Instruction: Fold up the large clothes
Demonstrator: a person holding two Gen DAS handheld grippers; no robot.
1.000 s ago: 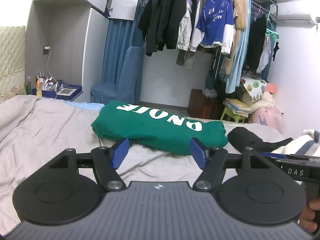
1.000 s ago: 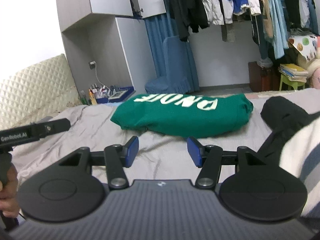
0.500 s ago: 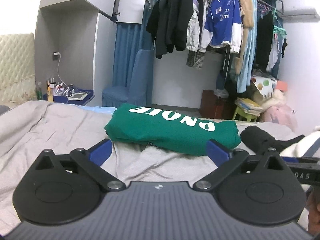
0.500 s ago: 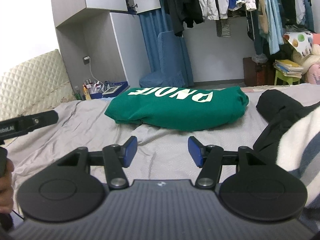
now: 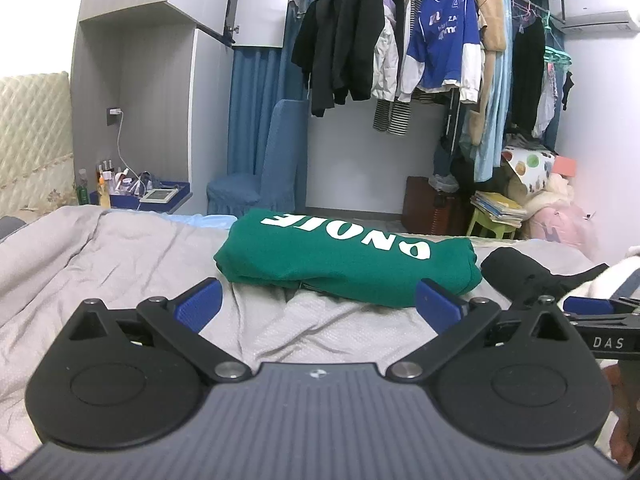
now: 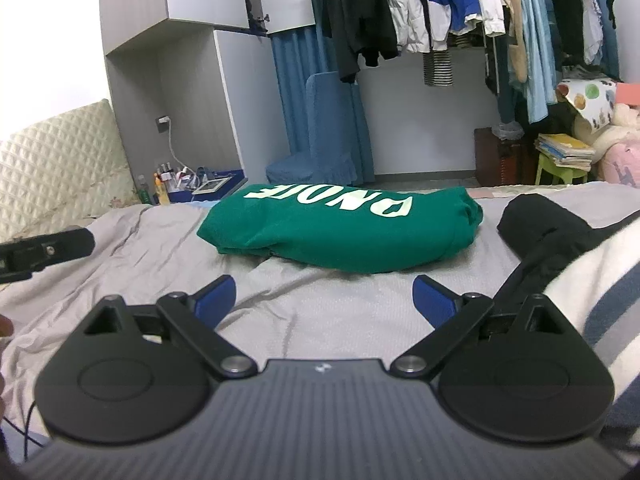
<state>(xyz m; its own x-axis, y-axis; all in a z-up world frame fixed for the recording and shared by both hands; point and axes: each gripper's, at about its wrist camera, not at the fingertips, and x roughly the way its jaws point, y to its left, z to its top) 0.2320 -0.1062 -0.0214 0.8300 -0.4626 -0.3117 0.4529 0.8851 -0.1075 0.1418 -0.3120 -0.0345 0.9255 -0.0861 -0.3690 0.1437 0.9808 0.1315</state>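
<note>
A green sweatshirt (image 5: 344, 258) with white letters lies folded in a thick bundle on the grey bedspread (image 5: 120, 256); the right wrist view shows the same green sweatshirt (image 6: 340, 228) ahead. My left gripper (image 5: 318, 302) stands wide open just short of the bundle, nothing between its blue pads. My right gripper (image 6: 324, 296) hovers over bare bedspread (image 6: 320, 308) a little before the sweatshirt, its jaws opening and empty. A black garment (image 6: 540, 228) and a white, blue-striped garment (image 6: 592, 280) lie to the right.
Beyond the bed hangs a crowded clothes rail (image 5: 420, 48). A blue covered chair (image 5: 260, 172) and a blue bedside shelf (image 5: 160, 196) with bottles stand at the back left. A padded headboard (image 6: 60, 160) is on the left. The other gripper's black bar (image 6: 44, 250) juts in from the left.
Both grippers spread their jaws, the left first, the right in the last half second. The left view drew slightly back from the sweatshirt. The sweatshirt has not moved.
</note>
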